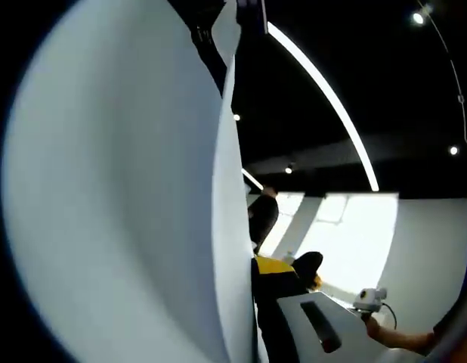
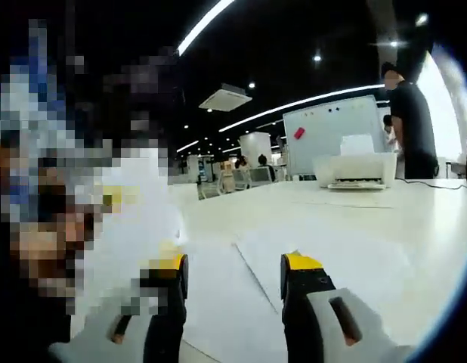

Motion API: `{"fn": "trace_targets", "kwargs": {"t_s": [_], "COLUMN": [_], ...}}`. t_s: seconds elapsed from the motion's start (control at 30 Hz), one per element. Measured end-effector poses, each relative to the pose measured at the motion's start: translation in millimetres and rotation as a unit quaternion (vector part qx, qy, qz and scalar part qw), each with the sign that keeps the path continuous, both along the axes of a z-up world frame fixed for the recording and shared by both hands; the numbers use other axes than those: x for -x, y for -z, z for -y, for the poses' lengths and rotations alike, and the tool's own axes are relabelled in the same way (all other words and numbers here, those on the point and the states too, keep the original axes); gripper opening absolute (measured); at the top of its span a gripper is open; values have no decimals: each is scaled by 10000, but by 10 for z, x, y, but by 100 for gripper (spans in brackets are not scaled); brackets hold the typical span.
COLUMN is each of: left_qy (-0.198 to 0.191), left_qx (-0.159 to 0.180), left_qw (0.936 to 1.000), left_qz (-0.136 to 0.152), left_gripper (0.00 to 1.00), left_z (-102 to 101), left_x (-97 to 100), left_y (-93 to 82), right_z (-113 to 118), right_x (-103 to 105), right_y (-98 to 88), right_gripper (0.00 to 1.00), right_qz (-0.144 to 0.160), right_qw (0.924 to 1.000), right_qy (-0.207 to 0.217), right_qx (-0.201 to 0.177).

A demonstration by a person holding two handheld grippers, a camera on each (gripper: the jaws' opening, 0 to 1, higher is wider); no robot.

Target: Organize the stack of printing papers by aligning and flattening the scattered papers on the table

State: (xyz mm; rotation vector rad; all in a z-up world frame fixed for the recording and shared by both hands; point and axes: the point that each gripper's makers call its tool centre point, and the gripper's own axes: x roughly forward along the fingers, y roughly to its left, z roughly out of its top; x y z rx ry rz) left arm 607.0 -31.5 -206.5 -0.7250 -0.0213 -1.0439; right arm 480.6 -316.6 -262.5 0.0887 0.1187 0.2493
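Observation:
A white stack of printing papers (image 1: 128, 197) stands upright right in front of the left gripper view, its edge curving from top to bottom. My left gripper (image 1: 256, 266) is shut on it. Its yellow-tipped right jaw presses against the paper's edge, and the other jaw is hidden behind the sheets. In the right gripper view, my right gripper (image 2: 235, 268) is open and holds nothing. It is low over loose white sheets (image 2: 324, 257) lying flat on the white table (image 2: 430, 219).
A white printer (image 2: 354, 170) sits at the far side of the table before a whiteboard (image 2: 332, 128). A person in black (image 2: 411, 121) stands at the right. A hand with a small white device (image 1: 369, 299) shows low right in the left gripper view.

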Motion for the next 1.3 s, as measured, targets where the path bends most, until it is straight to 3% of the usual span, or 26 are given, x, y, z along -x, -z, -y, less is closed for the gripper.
{"fn": "trace_targets", "kwargs": {"t_s": [0.2,0.67,0.87,1.07,1.3], "left_qy": [13,18,18,31,47], "left_qx": [-31,-28,-10,-23,-23], "left_qw": [10000,10000,10000,10000,10000], "left_qz": [-2,9,13,15,23], "left_gripper": [6,6,6,6,6], "left_z": [5,1,-7,-3,3], "left_x": [-2,-13,-17,-22,-4], "left_y": [8,9,5,8,9], "right_z": [265,842,946,1099,1275], "right_x": [51,228,272,280,221], "right_y": [33,26,-9,49,91], "right_gripper": [63,65,65,65,65], "right_qz": [-94,-101,-23,-151,-251], "right_qw": [9992,9940,9917,9898,9897], "right_qy": [378,1045,1167,1401,1393], "right_qx": [-53,-291,-543,-187,-211]}}
